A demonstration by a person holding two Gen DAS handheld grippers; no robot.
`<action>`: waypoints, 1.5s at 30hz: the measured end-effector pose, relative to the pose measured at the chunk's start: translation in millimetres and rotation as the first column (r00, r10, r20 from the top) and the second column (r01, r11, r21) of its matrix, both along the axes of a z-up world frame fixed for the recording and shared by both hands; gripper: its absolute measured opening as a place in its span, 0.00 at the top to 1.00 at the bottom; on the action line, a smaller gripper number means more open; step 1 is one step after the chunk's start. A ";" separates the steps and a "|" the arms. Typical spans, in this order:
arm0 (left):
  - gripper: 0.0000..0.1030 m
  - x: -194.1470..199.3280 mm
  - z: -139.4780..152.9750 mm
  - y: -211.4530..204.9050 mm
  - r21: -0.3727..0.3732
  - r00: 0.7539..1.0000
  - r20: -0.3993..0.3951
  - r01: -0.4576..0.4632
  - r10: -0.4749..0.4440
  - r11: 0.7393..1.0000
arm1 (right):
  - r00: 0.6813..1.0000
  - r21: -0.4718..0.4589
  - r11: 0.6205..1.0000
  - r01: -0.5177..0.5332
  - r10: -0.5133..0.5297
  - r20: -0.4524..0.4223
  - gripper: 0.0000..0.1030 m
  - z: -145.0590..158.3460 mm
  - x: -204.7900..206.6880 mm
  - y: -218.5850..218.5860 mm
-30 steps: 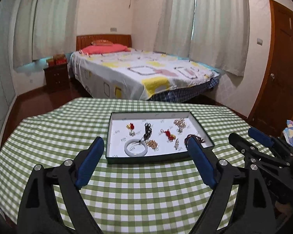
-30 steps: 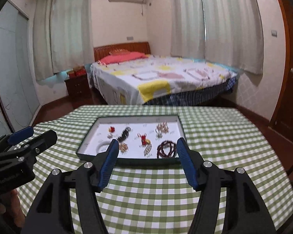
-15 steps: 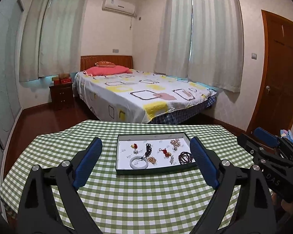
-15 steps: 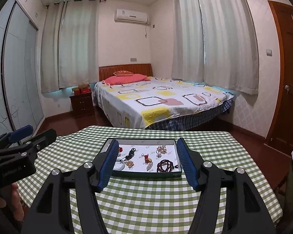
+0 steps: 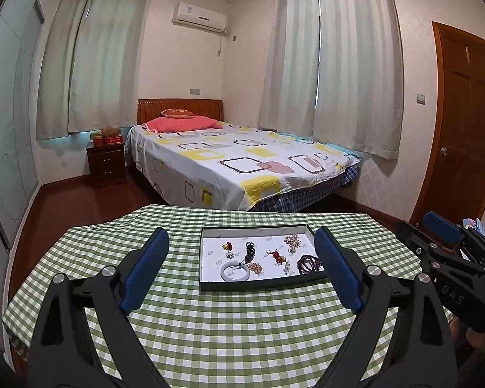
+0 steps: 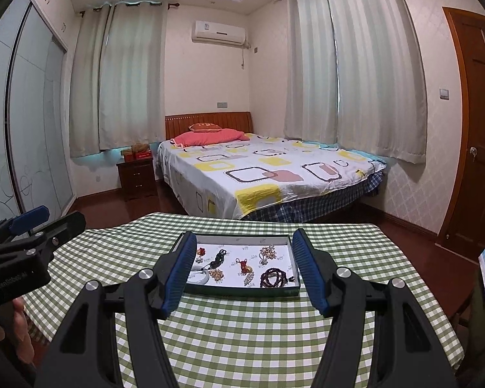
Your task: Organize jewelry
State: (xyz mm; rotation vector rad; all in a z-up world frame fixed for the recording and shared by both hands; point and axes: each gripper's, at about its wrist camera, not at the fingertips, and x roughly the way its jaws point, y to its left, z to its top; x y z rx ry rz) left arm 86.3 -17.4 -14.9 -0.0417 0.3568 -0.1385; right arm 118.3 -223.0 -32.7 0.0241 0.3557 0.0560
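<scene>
We see the jewelry tray (image 5: 207, 258) on the checked table (image 5: 242, 329), long axis crosswise, ahead of both empty, parted grippers: left gripper (image 5: 241, 266), right gripper (image 6: 242, 268). Neither is clearly nearer, as far as the fisheye shows.

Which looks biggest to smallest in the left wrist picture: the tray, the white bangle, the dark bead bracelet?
1. tray
2. white bangle
3. dark bead bracelet, partly hidden by a gripper finger, so its rank against the bangle is unsure.

Green-checked table (image 5: 242, 329) — one dark-rimmed jewelry tray (image 5: 258, 286) directly on it.
</scene>
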 end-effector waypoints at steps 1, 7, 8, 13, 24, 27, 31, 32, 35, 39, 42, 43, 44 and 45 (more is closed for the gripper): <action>0.13 0.1 -0.4 0.3 -0.001 1.000 -0.001 0.001 -0.001 1.000 | 1.000 0.001 1.000 -0.001 0.001 -0.001 0.41 -0.2 0.3 0.1; 0.13 -0.3 -2.7 1.6 -0.005 1.000 -0.004 -0.003 0.003 1.000 | 1.000 0.001 1.000 0.000 0.000 0.001 0.41 0.6 -1.0 1.0; 0.13 -0.3 -3.0 2.0 -0.006 1.000 -0.003 -0.004 0.004 1.000 | 1.000 0.001 1.000 0.000 0.000 0.002 0.41 1.3 -1.2 1.0; 0.13 -1.2 -3.4 2.4 -0.004 1.000 -0.001 -0.006 0.006 1.000 | 1.000 0.002 1.000 0.002 -0.002 0.006 0.41 3.5 -0.8 0.3; 0.13 -2.1 -3.7 2.7 -0.001 1.000 0.003 -0.012 0.012 1.000 | 1.000 0.003 1.000 0.007 -0.007 0.011 0.41 5.3 -2.9 -1.9; 0.13 -2.3 -3.6 3.1 0.000 1.000 0.003 -0.013 0.013 1.000 | 1.000 0.001 1.000 0.007 -0.007 0.010 0.41 5.3 -2.7 -1.9; 0.13 -1.8 -4.4 3.2 0.003 1.000 0.005 -0.017 0.017 1.000 | 1.000 0.003 1.000 0.008 -0.008 0.011 0.41 5.3 -2.5 -1.9; 0.13 -1.8 -4.4 3.1 0.004 1.000 0.006 -0.018 0.018 1.000 | 1.000 0.003 1.000 0.008 -0.008 0.011 0.41 5.7 -2.8 -1.8; 0.13 -1.8 -4.3 3.6 0.004 1.000 0.006 -0.019 0.019 1.000 | 1.000 0.001 1.000 0.008 -0.008 0.011 0.41 6.0 -2.4 -1.8; 0.12 -1.9 -4.3 3.4 0.006 1.000 0.013 -0.019 0.018 1.000 | 1.000 -0.001 1.000 0.007 -0.007 0.011 0.41 6.9 -2.2 -1.4; 0.08 -2.9 -4.2 4.1 0.008 1.000 0.015 -0.025 0.025 1.000 | 1.000 -0.002 1.000 0.007 -0.007 0.011 0.41 7.3 -1.8 -1.3; 0.06 -2.8 -4.4 4.7 0.008 0.999 0.015 -0.031 0.031 0.999 | 1.000 -0.001 1.000 0.007 -0.007 0.011 0.41 7.1 -2.1 -1.3; 0.06 -3.0 -4.5 5.2 0.009 0.999 0.018 -0.038 0.038 0.999 | 1.000 -0.001 1.000 0.007 -0.007 0.011 0.41 7.2 -1.8 -1.4; 0.06 -3.5 -4.3 5.8 0.011 0.999 0.021 -0.043 0.043 0.999 | 1.000 -0.002 1.000 0.008 -0.008 0.011 0.41 7.1 -1.6 -1.5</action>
